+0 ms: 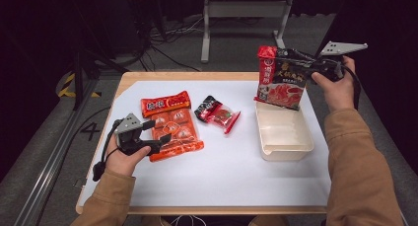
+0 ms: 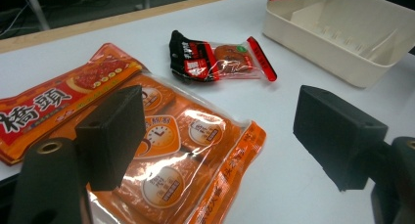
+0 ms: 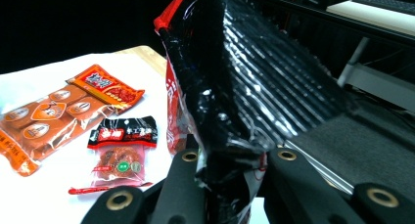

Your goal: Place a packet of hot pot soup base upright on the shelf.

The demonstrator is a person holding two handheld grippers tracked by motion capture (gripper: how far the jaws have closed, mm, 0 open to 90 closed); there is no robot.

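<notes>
A red and black packet (image 1: 281,77) is held upright above the far end of a cream tray (image 1: 276,152), its edge clamped between the jaws of the right gripper (image 1: 315,67) (seen close up in the right gripper view). The left gripper (image 1: 156,131), jaws spread wide, is poised over an orange snack pack (image 1: 183,137) on the worktop (image 1: 236,171).
</notes>
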